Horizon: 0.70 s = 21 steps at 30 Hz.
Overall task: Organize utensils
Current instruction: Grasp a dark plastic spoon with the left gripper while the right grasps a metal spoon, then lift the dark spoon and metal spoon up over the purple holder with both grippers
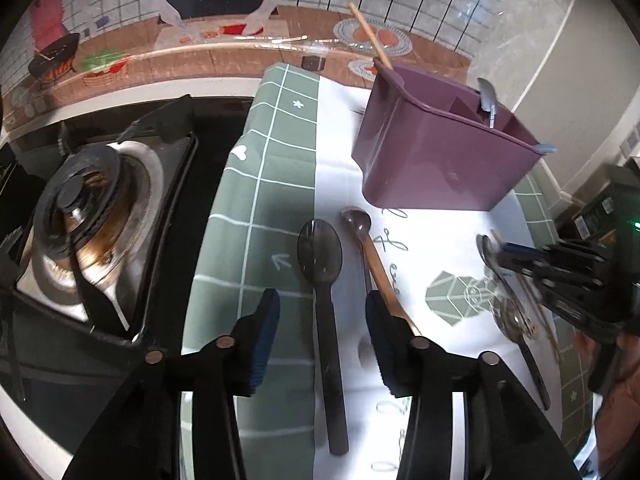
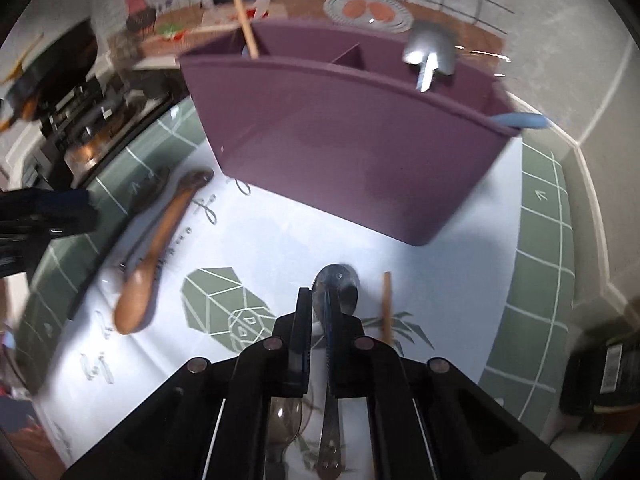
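Black left gripper, blue pads, round rivets.

Matte purple plastic utensil caddy stands on a cloth of sage green crossed by thin white grid lines, with a white centre panel bearing green geometric motifs. Glossy black plastic spoon; brown wooden spoon; shiny silver metal spoon.

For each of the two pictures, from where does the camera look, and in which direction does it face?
Left wrist: sits on the left gripper, looks down at a black spoon between its open fingers; stove at left; right gripper at right.
Right wrist: sits on the right gripper, shut on a metal spoon, facing the purple holder.
Shared: purple holder, wooden spoon, patterned cloth.
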{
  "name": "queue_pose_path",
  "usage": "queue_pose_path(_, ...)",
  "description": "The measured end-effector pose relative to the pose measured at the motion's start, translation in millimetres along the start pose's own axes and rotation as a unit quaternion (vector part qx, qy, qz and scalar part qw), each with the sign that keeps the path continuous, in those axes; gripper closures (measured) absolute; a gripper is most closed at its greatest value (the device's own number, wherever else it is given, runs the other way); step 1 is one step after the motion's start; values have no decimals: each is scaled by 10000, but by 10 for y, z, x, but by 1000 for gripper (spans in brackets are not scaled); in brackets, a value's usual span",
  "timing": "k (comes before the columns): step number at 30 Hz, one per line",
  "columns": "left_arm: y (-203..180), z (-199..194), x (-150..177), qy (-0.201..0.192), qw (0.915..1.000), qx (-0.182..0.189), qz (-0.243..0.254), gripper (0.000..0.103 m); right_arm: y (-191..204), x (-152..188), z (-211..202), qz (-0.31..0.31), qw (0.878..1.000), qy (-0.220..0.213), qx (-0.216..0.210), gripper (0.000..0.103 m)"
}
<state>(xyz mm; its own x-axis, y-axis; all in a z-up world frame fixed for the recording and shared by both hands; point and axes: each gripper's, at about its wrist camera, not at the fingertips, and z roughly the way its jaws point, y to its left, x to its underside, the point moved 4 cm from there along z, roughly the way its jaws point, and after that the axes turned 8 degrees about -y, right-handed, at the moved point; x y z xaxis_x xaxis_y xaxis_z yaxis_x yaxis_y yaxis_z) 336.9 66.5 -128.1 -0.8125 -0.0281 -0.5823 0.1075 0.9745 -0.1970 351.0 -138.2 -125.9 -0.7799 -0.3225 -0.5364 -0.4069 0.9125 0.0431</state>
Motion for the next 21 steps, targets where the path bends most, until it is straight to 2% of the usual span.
queue_pose_path(7,-99,474,-158,405,9964,-598,439,57,-96,59,-323,372,9989,-166,-231,98)
queue_pose_path(10,-123,598,-158,509,9953,-663,479,57,-147,125,-405,453,9986,-160,-221,96)
queue_pose_path(13,-143,632,-166,446,9952,-689,541,57,-130,181,-421,363,9991,-167,-102,96)
queue_pose_path(14,-144,637,-169,432,9952,-683,544,57,-126,205,-432,319,9993,-154,-74,95)
queue_pose_path(17,-170,642,-181,311,9949,-682,680,69,-103,234,-425,287,9994,-137,-109,93)
queue_pose_path(19,-178,628,-171,250,9939,-730,785,69,-75,228,-410,252,9994,-154,-194,82)
queue_pose_path(20,-172,605,-152,211,9940,-724,792,70,-60,220,-401,225,9993,-171,-224,71)
queue_pose_path(21,-158,577,-134,187,9946,-689,752,70,-40,204,-384,154,9993,-209,-256,66)
